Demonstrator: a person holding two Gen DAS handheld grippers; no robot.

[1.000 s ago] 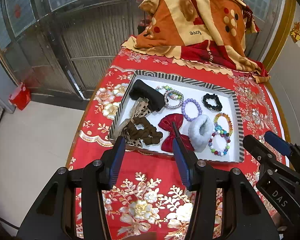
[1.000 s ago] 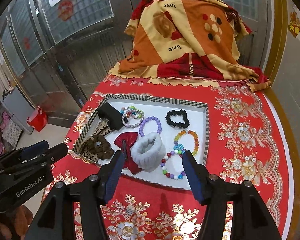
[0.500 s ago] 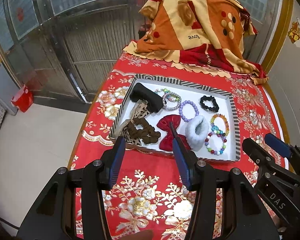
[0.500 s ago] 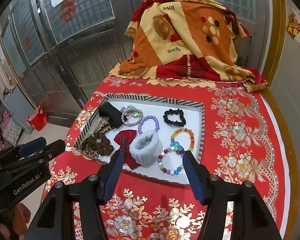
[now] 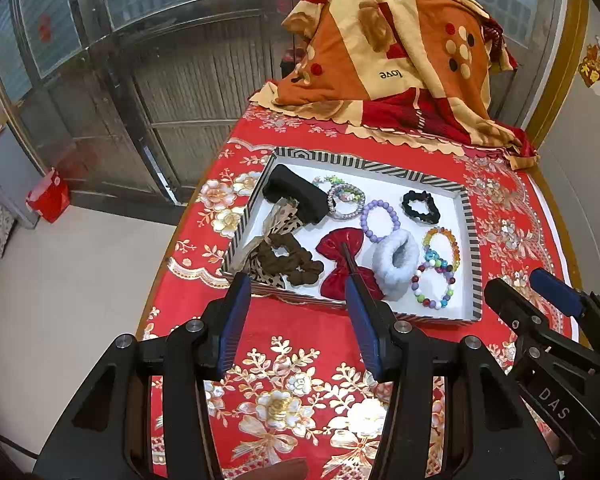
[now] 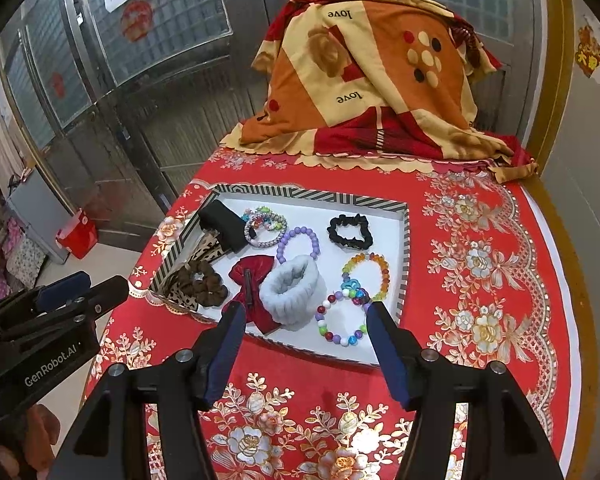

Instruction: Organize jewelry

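A white tray with a striped rim (image 5: 475, 240) (image 6: 405, 248) holds the jewelry: a red bow (image 5: 340, 248) (image 6: 256, 270), a white fluffy scrunchie (image 5: 396, 260) (image 6: 294, 288), a brown scrunchie (image 5: 290, 260) (image 6: 202, 282), a black scrunchie (image 5: 420, 207) (image 6: 349, 232), a purple bead bracelet (image 5: 380, 216) (image 6: 298, 242), multicoloured bead bracelets (image 5: 436, 282) (image 6: 340, 320) and a black pouch (image 5: 296, 194) (image 6: 224, 220). My left gripper (image 5: 296, 296) is open and empty, above the tray's near edge. My right gripper (image 6: 304, 316) is open and empty, over the tray's near right part.
The table has a red floral cloth (image 5: 292, 392) (image 6: 480, 280). A folded orange and red blanket (image 5: 388, 56) (image 6: 372, 80) lies at the far end. Metal doors (image 5: 172, 80) stand at left, with floor below the table's left edge.
Both grippers have pulled back and up a little from the tray; the tray looks slightly farther. Both stay open and empty.
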